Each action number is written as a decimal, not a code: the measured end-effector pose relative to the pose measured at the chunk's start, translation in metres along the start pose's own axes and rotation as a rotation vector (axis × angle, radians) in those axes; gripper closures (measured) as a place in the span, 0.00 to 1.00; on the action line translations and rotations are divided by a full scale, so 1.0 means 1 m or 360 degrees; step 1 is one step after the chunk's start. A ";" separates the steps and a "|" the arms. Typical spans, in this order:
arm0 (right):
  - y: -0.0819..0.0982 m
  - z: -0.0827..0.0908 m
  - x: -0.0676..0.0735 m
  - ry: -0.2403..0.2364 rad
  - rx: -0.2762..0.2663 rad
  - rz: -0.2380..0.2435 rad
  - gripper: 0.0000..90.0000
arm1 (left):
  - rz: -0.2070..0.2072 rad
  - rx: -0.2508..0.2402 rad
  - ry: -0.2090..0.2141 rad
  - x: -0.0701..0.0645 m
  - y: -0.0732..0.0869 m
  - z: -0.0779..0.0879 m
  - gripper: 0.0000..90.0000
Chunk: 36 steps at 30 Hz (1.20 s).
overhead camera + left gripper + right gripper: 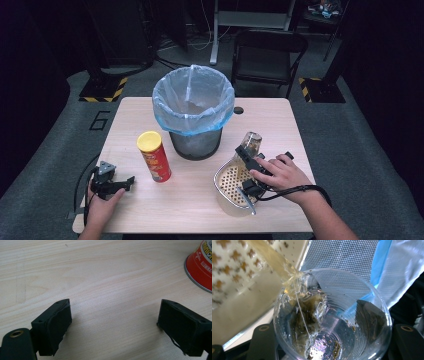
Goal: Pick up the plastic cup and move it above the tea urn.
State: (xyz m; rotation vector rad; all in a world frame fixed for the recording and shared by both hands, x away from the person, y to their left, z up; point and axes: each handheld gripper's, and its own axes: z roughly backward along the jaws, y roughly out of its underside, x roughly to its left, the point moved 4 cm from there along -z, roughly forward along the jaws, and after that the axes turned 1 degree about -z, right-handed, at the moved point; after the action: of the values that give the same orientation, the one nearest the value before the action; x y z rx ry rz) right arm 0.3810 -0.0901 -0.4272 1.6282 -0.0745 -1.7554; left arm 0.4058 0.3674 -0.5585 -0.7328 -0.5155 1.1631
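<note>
Clear plastic cup (332, 315), clamped between the jaws of my right claw (252, 167), tips over a perforated strainer bowl (231, 187) on the counter (200, 200), amber liquid streaming out while a soggy tea bag (308, 322) clings inside. I judge this the draining step. Next, I would keep the tilt steady until the stream stops, then swing the cup to the lined trash bin (193, 110) just behind (the bag may slide out early). My left claw (112, 184) rests wide open and empty near the red chip can (154, 156).
</note>
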 end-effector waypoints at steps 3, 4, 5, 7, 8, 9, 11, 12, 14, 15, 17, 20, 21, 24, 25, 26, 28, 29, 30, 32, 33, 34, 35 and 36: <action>-0.002 0.002 0.000 -0.0013 0.0040 0.0056 0.39 | 0.0000 -0.0001 0.0001 0.000 0.000 0.000 0.13; -0.002 0.003 0.000 0.0008 0.0053 0.0099 0.39 | -0.0001 0.0000 0.0001 0.000 0.000 0.000 0.13; -0.002 0.004 0.000 0.0018 0.0067 0.0133 0.39 | 0.0000 -0.0002 0.0001 0.000 0.000 0.000 0.13; -0.004 0.005 0.002 0.0040 0.0057 0.0058 0.39 | -0.0002 0.0005 0.0003 0.000 0.000 0.000 0.13; -0.005 0.005 0.001 0.0026 0.0043 0.0056 0.39 | 0.0000 -0.0001 0.0001 0.000 0.000 0.000 0.13; -0.004 0.005 0.000 0.0021 0.0048 0.0047 0.39 | -0.0001 0.0003 0.0003 0.000 0.000 0.000 0.13; -0.004 0.006 0.000 0.0036 0.0057 0.0053 0.39 | -0.0001 0.0005 0.0004 0.000 0.000 0.000 0.13; -0.003 0.006 0.000 0.0031 0.0061 0.0066 0.39 | -0.0001 0.0004 0.0004 0.000 0.000 0.000 0.13; -0.004 0.006 -0.001 0.0038 0.0067 0.0097 0.38 | -0.0001 0.0004 0.0004 0.000 0.000 0.000 0.13; -0.003 0.006 -0.003 0.0026 0.0062 0.0102 0.38 | -0.0001 0.0004 0.0004 0.000 0.000 0.000 0.13; -0.004 0.005 -0.003 0.0038 0.0055 0.0062 0.38 | -0.0002 0.0004 0.0004 0.000 0.000 0.000 0.13; -0.004 0.005 -0.003 0.0028 0.0040 0.0045 0.38 | 0.0000 -0.0002 0.0002 0.000 0.000 0.000 0.13; -0.003 0.006 -0.006 -0.0002 0.0054 0.0151 0.38 | -0.0003 0.0010 0.0004 0.000 0.000 0.001 0.13; -0.004 0.008 -0.007 -0.0011 0.0033 0.0138 0.38 | -0.0003 0.0009 0.0004 0.000 0.000 0.001 0.13; -0.004 0.008 -0.007 -0.0006 0.0032 0.0133 0.38 | -0.0001 0.0004 0.0004 0.000 0.000 0.000 0.13; -0.004 0.009 -0.008 -0.0004 0.0031 0.0129 0.38 | -0.0003 0.0009 0.0004 0.000 0.000 0.001 0.13; -0.005 0.009 -0.008 -0.0006 0.0025 0.0133 0.38 | -0.0002 0.0009 0.0004 0.000 0.000 0.001 0.13; -0.005 0.009 -0.008 -0.0005 0.0026 0.0135 0.38 | -0.0003 0.0009 0.0004 0.000 0.000 0.001 0.13; -0.005 0.010 -0.007 -0.0003 0.0024 0.0133 0.38 | -0.0003 0.0009 0.0004 0.000 0.000 0.001 0.13; -0.006 0.010 -0.008 0.0002 0.0025 0.0132 0.38 | -0.0004 0.0010 0.0004 0.000 0.000 0.001 0.13; -0.006 0.010 -0.008 0.0001 0.0022 0.0133 0.38 | -0.0003 0.0009 0.0004 0.000 0.000 0.001 0.13; -0.007 0.010 -0.008 0.0003 0.0021 0.0130 0.38 | -0.0003 0.0009 0.0004 0.000 0.000 0.001 0.13; -0.007 0.010 -0.008 0.0000 0.0019 0.0130 0.38 | -0.0003 0.0009 0.0004 0.000 0.000 0.001 0.13; -0.007 0.010 -0.008 0.0000 0.0018 0.0135 0.38 | -0.0003 0.0009 0.0004 0.000 0.000 0.001 0.13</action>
State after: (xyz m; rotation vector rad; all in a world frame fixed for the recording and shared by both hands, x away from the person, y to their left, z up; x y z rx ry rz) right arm 0.3681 -0.0852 -0.4217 1.6095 -0.1513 -1.6937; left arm 0.4053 0.3675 -0.5582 -0.7285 -0.5106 1.1611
